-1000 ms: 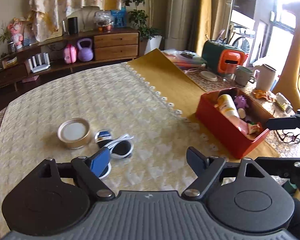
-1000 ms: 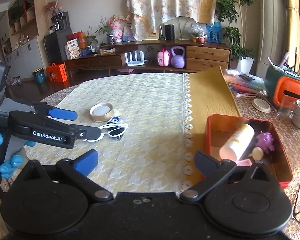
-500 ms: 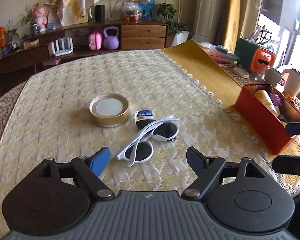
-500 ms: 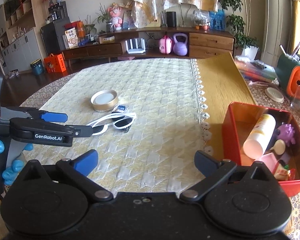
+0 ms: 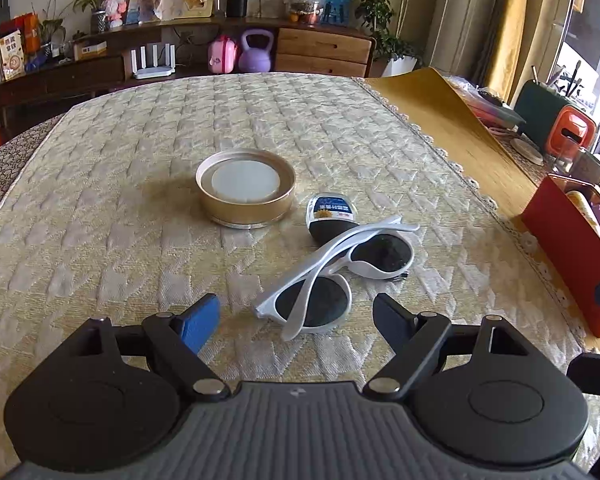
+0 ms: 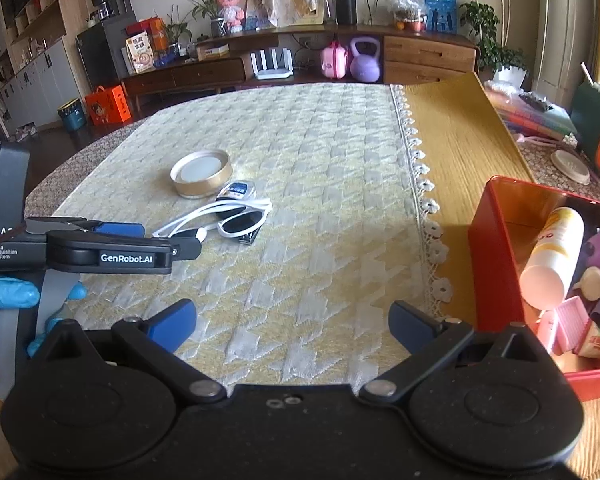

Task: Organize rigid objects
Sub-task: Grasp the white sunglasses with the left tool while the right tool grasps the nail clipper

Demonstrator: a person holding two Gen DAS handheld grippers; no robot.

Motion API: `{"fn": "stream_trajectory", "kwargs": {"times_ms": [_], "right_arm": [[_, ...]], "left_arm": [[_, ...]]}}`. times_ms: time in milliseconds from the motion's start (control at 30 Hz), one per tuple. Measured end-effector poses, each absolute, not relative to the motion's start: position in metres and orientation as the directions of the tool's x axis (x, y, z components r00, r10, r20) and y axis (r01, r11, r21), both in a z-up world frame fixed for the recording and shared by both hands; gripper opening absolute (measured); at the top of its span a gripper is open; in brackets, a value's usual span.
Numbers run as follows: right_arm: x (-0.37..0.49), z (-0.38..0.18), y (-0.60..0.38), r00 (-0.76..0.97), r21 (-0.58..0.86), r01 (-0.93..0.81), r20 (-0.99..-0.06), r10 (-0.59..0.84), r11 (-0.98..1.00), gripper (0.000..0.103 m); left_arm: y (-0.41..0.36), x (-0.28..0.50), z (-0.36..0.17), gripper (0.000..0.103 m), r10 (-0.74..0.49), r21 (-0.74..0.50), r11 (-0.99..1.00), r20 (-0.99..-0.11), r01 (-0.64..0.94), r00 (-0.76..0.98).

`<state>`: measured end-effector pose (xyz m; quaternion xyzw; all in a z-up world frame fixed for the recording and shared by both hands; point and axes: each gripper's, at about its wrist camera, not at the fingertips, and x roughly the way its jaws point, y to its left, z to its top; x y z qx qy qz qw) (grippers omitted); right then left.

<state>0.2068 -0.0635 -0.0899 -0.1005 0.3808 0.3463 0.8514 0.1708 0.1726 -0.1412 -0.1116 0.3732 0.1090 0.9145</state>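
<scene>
White sunglasses (image 5: 332, 272) with dark lenses lie folded on the quilted tablecloth, just ahead of my open, empty left gripper (image 5: 296, 320). Behind them lie a small dark oval tin with a blue label (image 5: 330, 218) and a gold round lid (image 5: 246, 188). In the right wrist view the sunglasses (image 6: 228, 220), tin (image 6: 236, 192) and lid (image 6: 201, 174) sit at centre left, with the left gripper (image 6: 164, 238) beside the sunglasses. My right gripper (image 6: 292, 324) is open and empty above the cloth. A red box (image 6: 496, 224) at right holds a white bottle (image 6: 556, 256), a purple toy and small packets.
The red box also shows at the right edge of the left wrist view (image 5: 568, 252). A yellow mat (image 6: 456, 140) covers the table's right side. An orange and green appliance (image 5: 560, 128) and cups stand at the far right. A sideboard (image 6: 428, 56) stands beyond the table.
My left gripper has swung left and closer to the sunglasses, which now lie right before its jaws. My right gripper has shifted slightly; the red box now sits further right in its view.
</scene>
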Motion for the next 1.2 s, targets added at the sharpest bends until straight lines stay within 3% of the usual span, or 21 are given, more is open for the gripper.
{"fn": "stream_trajectory", "kwargs": {"times_ms": [400, 733, 833, 1000, 1200], "right_arm": [[0.221, -0.104, -0.048, 0.447, 0.084, -0.679, -0.740, 0.502, 0.729, 0.102], [0.231, -0.113, -0.033, 0.445, 0.051, -0.702, -0.748, 0.493, 0.711, 0.102], [0.233, -0.117, -0.027, 0.447, 0.032, -0.714, -0.749, 0.490, 0.700, 0.102], [0.235, -0.119, -0.014, 0.462, -0.019, -0.750, -0.731, 0.503, 0.661, 0.098], [0.242, -0.126, 0.009, 0.456, -0.050, -0.788, -0.717, 0.528, 0.613, 0.087]], "left_arm": [[0.171, 0.175, -0.148, 0.083, 0.152, -0.132, 0.937, -0.683, -0.324, 0.715], [0.159, 0.179, -0.150, 0.058, 0.213, -0.028, 0.950, -0.669, -0.310, 0.712], [0.161, 0.180, -0.150, 0.057, 0.204, -0.033, 0.953, -0.668, -0.302, 0.716], [0.163, 0.180, -0.150, 0.057, 0.188, -0.047, 0.956, -0.663, -0.290, 0.725], [0.178, 0.179, -0.146, 0.057, 0.135, -0.148, 0.938, -0.675, -0.313, 0.725]]}}
